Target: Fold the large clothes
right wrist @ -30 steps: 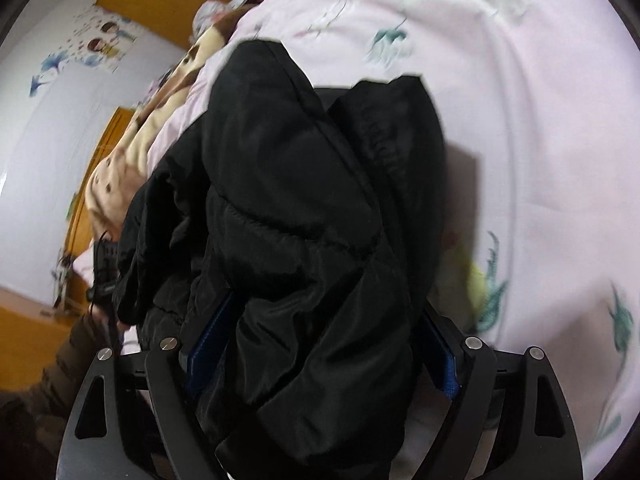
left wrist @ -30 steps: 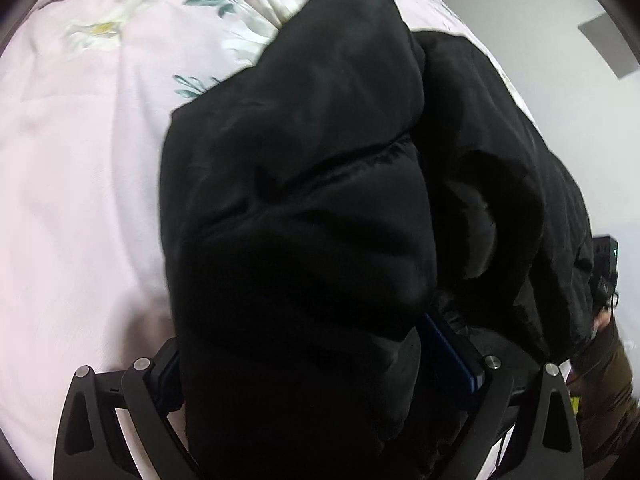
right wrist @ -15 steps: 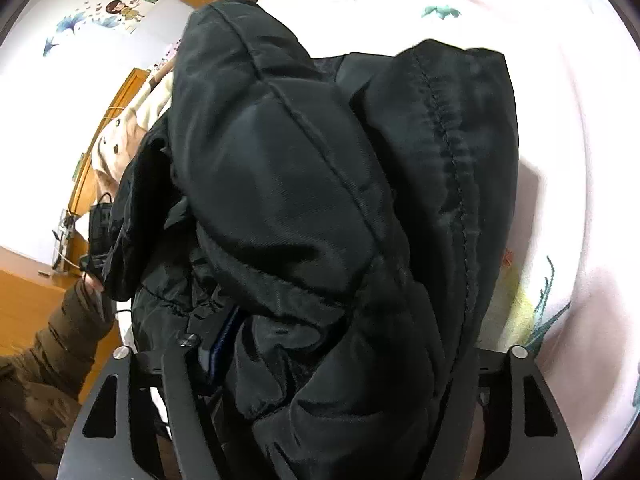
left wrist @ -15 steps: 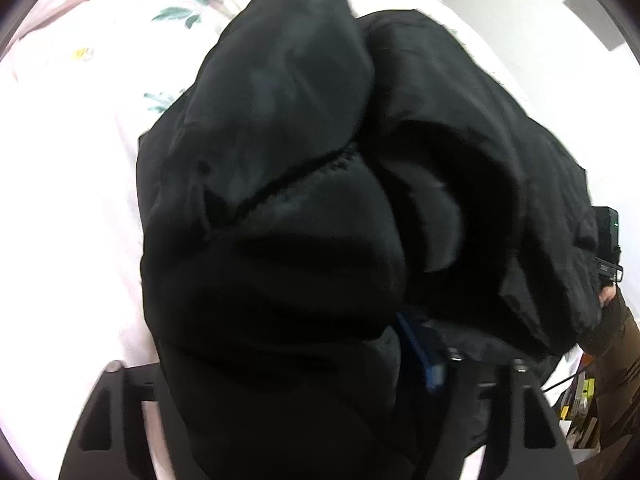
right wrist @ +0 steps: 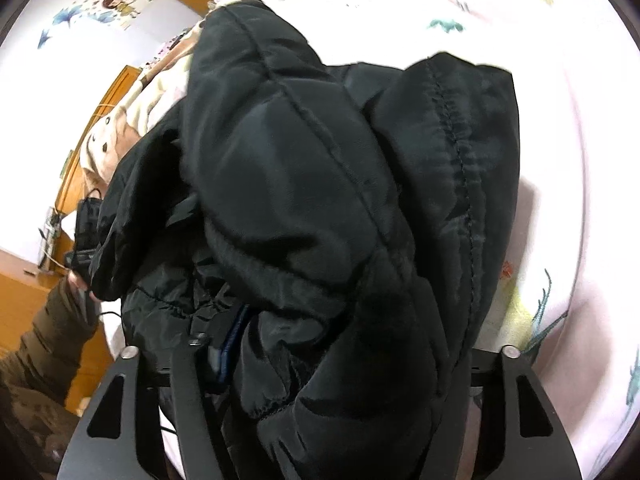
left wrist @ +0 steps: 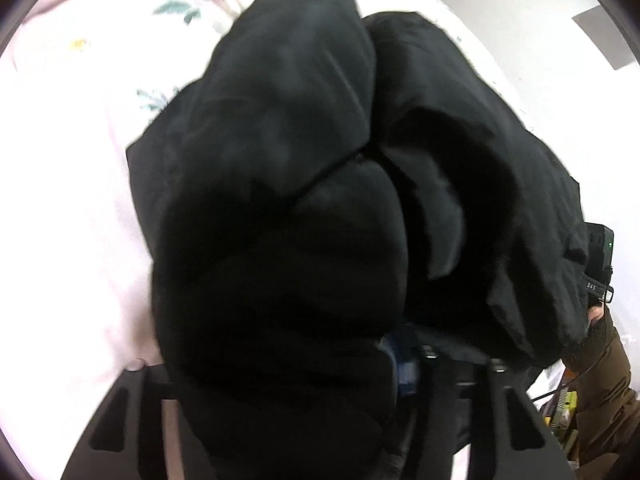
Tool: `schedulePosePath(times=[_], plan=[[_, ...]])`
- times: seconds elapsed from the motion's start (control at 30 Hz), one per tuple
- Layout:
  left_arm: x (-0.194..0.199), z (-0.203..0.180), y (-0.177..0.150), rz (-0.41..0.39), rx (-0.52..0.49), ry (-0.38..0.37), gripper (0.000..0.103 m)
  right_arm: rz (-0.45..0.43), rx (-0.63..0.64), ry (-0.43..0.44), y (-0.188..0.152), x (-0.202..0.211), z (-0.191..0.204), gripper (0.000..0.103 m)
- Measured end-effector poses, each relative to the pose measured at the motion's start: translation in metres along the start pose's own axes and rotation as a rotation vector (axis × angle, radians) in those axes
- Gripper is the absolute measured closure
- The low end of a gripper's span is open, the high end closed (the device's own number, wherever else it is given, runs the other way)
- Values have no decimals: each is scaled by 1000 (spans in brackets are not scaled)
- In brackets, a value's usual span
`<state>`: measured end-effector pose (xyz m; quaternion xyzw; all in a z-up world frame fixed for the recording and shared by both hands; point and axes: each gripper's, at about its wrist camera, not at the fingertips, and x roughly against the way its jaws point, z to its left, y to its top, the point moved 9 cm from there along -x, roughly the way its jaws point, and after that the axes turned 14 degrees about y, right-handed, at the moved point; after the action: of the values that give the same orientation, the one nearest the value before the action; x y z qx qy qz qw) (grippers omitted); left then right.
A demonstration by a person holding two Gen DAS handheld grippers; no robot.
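A large black padded jacket lies bunched on a pale pink flowered bed sheet and fills most of the left wrist view. My left gripper has a thick fold of it between its jaws, which are closing; the fabric presses against the blue pad and hides the other finger. In the right wrist view the jacket shows quilted seams. My right gripper is also closing on a bulky fold, with its blue pad squeezed against the cloth. The bed sheet runs along the right.
A person's brown sleeve and the other gripper's body show past the jacket's right edge. In the right wrist view a brown sleeve, a beige spotted blanket and wooden furniture lie at the left, below a wall with stickers.
Both grippers' jaws have narrowed onto the jacket. The jacket has bunched up and come closer, filling more of each view and covering more of the sheet.
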<state>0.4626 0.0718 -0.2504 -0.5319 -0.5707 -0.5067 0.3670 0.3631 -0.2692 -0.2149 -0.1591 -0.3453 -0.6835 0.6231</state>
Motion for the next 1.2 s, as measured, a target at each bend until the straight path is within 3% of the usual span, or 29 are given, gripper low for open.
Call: schedulePosePath(times=[0.17,0.43,0.47,0.73,0.87,1.2], plan=[[20,-5,0,-79,-12,68,65,-59,111,-107,-5,8,25,59],[59,4,-7,-183,-7,85,72,-172,200,-155,-9,24,66,67],[71,15,-19,-200,-12,88,72,-186,213,-156,-9,26,74,67],[113,33,-39,-264,22,104,73,-251,269,-102,-10,14,111,69],[131,44,-55,-299,16,157,73,-277,283,-48,-2,-4,125,69],[178,102,-85,-336,76,235,73,-266,335,43,17,-46,150,69]])
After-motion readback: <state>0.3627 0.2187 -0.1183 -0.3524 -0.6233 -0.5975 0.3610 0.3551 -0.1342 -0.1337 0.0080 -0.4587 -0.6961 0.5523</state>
